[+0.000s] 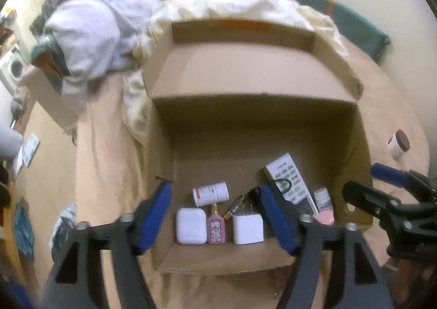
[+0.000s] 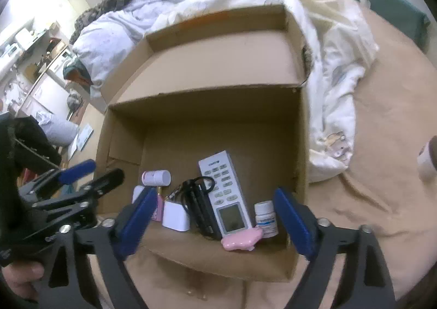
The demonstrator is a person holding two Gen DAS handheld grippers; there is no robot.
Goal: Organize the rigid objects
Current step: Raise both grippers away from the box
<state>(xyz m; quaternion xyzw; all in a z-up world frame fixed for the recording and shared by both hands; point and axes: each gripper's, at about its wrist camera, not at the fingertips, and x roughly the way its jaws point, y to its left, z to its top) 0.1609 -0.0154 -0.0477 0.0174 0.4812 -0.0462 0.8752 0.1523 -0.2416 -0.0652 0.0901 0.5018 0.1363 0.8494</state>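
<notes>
Left wrist view: small items are ranked along the near wall of the open brown cardboard box (image 1: 254, 107); left gripper (image 1: 218, 216) and right gripper (image 2: 215, 219) are held released, empty, above them.

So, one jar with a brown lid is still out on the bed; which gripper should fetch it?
Probably the right gripper: it is open and empty, and the jar lies on its side of the box; the left gripper is farther.
</notes>
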